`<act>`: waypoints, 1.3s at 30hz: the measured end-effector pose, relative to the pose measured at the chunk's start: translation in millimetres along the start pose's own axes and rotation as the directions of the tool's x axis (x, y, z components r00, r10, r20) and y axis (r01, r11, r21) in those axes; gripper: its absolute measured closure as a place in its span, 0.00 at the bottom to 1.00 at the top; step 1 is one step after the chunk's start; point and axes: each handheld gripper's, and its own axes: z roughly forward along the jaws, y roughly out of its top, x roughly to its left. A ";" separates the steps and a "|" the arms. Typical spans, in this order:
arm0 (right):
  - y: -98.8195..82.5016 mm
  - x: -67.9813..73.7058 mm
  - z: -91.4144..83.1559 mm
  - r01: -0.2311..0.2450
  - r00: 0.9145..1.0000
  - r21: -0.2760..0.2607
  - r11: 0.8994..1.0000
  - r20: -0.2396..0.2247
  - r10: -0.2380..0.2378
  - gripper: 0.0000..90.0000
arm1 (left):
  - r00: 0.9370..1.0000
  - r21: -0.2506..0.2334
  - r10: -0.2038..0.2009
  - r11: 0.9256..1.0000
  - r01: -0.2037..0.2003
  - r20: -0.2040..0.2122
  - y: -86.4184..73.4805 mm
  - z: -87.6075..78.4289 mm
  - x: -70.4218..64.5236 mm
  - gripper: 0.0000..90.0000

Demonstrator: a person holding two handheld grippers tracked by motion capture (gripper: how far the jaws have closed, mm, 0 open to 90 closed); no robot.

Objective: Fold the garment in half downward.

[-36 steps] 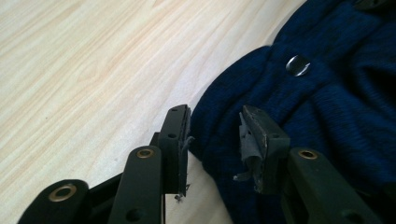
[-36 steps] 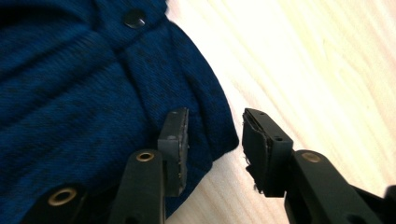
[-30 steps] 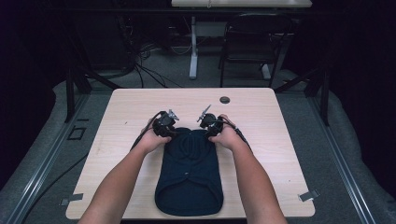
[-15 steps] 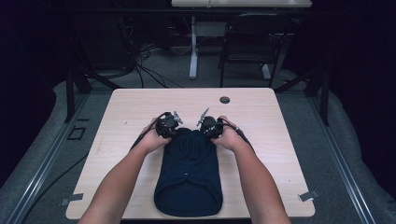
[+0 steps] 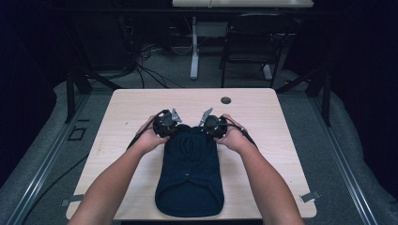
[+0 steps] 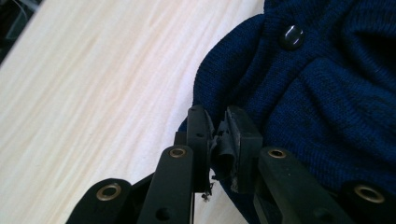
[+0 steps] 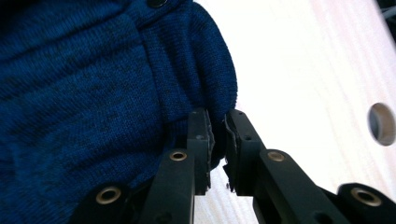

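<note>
A dark blue knitted garment [image 5: 190, 173] lies folded on the light wooden table [image 5: 263, 112], running from the middle to the near edge. My left gripper [image 5: 172, 127] holds its far left corner, and my right gripper [image 5: 206, 127] holds its far right corner. In the left gripper view the jaws have just closed and pinch the knit edge [image 6: 219, 140] near a dark button [image 6: 290, 36]. In the right gripper view the jaws have likewise just closed on the fabric edge [image 7: 217, 126]. Both corners are raised slightly off the table.
A round cable hole [image 5: 226, 100] sits in the table top near the far edge, also seen as the hole [image 7: 382, 123] in the right gripper view. Behind the table stand a chair [image 5: 256, 51], a desk leg [image 5: 194, 51] and loose cables on the floor.
Both grippers have closed on the garment's far corners and lifted them a little. The far edge of the fabric has bunched up between the hands.
</note>
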 end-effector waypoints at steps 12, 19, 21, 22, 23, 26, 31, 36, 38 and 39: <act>14.2 -2.5 -37.0 0.052 0.997 -0.061 0.997 0.052 -0.049 0.91 | 0.999 -0.077 0.006 0.997 -0.010 -0.051 6.4 -40.8 7.6 0.90; 26.2 -4.1 -55.5 0.071 0.994 -0.100 0.992 0.090 -0.062 0.91 | 0.996 -0.117 -0.014 0.993 0.003 -0.092 7.9 -57.4 13.3 0.90; 27.0 -4.3 -56.8 0.071 0.994 -0.104 0.992 0.095 -0.061 0.91 | 0.996 -0.118 -0.012 0.993 0.001 -0.089 8.8 -59.9 14.5 0.90; 27.8 -4.8 -58.0 0.073 0.993 -0.105 0.992 0.100 -0.063 0.91 | 0.995 -0.124 -0.011 0.992 -0.001 -0.098 9.7 -61.4 14.7 0.90; 28.9 -6.0 -60.1 0.069 0.993 -0.114 0.991 0.106 -0.057 0.91 | 0.995 -0.125 -0.011 0.992 -0.002 -0.102 10.4 -62.7 14.9 0.90; 32.2 -9.0 -66.6 0.065 0.991 -0.128 0.990 0.123 -0.050 0.91 | 0.993 -0.136 -0.006 0.991 -0.010 -0.120 13.9 -69.7 17.2 0.90; 37.2 -12.7 -78.2 0.073 0.988 -0.149 0.986 0.145 -0.051 0.91 | 0.990 -0.164 -0.005 0.986 -0.018 -0.142 20.1 -84.3 22.5 0.90; 45.4 -18.0 -95.5 0.091 0.977 -0.177 0.980 0.206 -0.053 0.91 | 0.981 -0.196 -0.010 0.980 -0.028 -0.192 30.4 -101.1 27.3 0.90; 49.5 -21.0 -103.3 0.100 0.971 -0.184 0.978 0.233 -0.055 0.91 | 0.974 -0.216 -0.019 0.976 -0.030 -0.224 34.8 -109.0 28.8 0.90; 53.4 -23.0 -111.4 0.100 0.963 -0.214 0.972 0.265 -0.041 0.91 | 0.970 -0.228 -0.024 0.973 -0.033 -0.243 37.1 -112.5 28.8 0.90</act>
